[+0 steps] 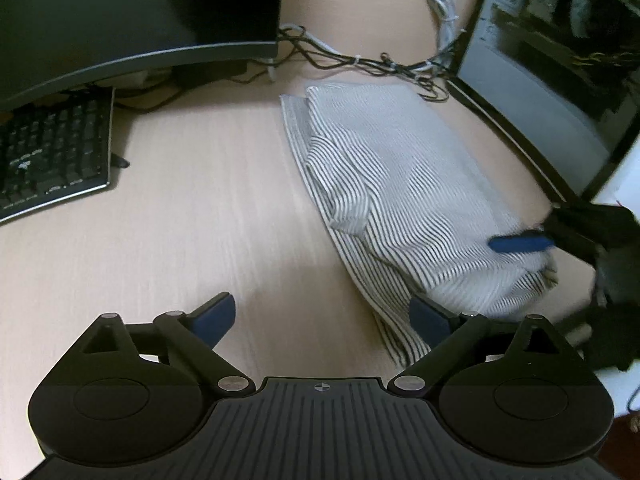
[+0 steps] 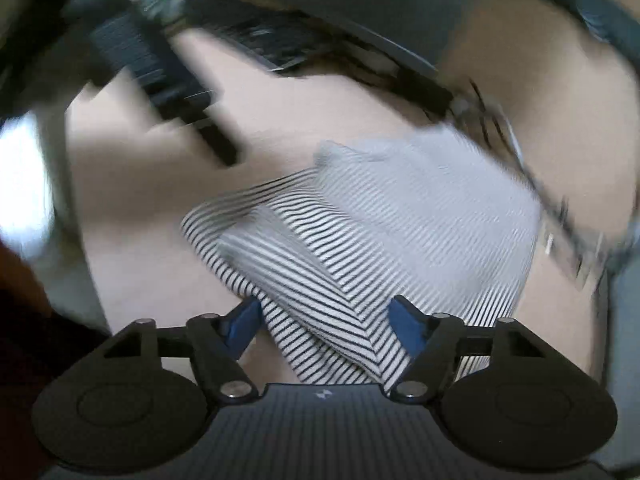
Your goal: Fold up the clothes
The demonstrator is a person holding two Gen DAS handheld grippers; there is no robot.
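The striped garment (image 1: 400,184) lies part-folded on the bench (image 1: 200,220). The left tongs (image 1: 320,316) are spread wide and empty; the right tongs (image 2: 324,324) are part open astride a fold, unclamped. A closed grip seems needed next.

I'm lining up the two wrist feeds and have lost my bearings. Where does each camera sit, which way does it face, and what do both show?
Left wrist: on the left gripper, looking down across the desk at keyboard, monitor and striped garment; its open fingers show, with the right gripper entering.
Right wrist: on the right gripper, blurred, looking down over the garment; its fingers straddle a cloth edge.
Shared: garment, desk, keyboard.
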